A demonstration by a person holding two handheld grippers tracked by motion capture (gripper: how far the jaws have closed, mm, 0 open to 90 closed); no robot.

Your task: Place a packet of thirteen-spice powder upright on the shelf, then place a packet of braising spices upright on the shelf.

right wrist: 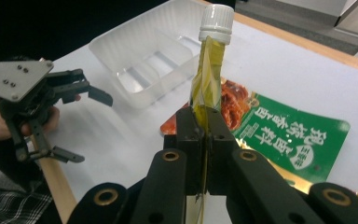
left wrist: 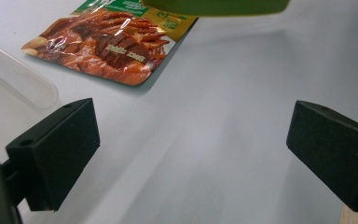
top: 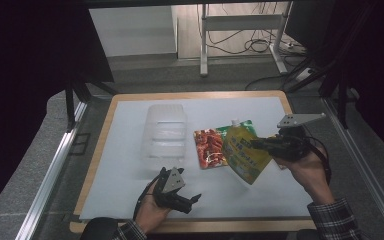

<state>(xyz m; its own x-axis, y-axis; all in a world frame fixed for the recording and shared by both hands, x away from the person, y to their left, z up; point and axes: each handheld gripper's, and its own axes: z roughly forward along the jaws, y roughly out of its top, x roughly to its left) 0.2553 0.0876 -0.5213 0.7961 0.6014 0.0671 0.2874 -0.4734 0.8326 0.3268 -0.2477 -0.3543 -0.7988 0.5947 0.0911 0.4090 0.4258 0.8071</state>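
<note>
Pouch (top: 244, 152) with a white screw cap, yellow-green and soft-walled, hangs clear of the white surface (top: 130, 190), pinched flat at its seam by the right gripper (right wrist: 205, 140). It looks light, floppy and slick, so the stiff seam near the spout seems the surest hold. The left gripper (left wrist: 191, 154) rests nearby, jaws spread, holding nothing.

yellow pouch (left wrist: 214, 5) cut by top edge, snack packet (top: 211, 148) partly hidden
</note>
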